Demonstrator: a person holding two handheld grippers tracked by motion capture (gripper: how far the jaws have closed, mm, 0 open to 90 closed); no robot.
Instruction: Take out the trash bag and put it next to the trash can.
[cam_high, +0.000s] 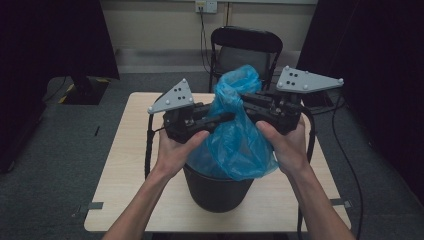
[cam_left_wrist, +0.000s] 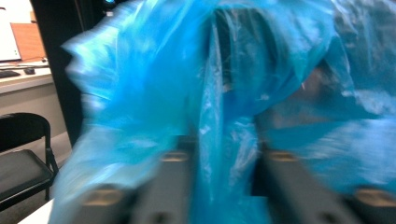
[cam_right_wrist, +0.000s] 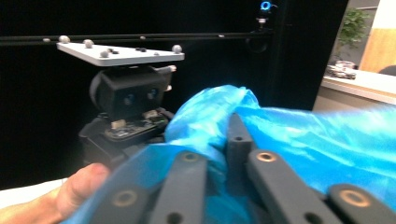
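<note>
Black chair (cam_high: 246, 47), grey floor (cam_high: 60, 145)

Crumpled blue bag (cam_high: 235, 135), bunched above black bin (cam_high: 217, 192)

Black grippers (cam_high: 235, 116), grey dotted triangular plates, black cables, bare forearms

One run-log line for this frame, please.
left tool: shut on blue bag | right tool: shut on blue bag | black bin: on table, bag partly inside
</note>
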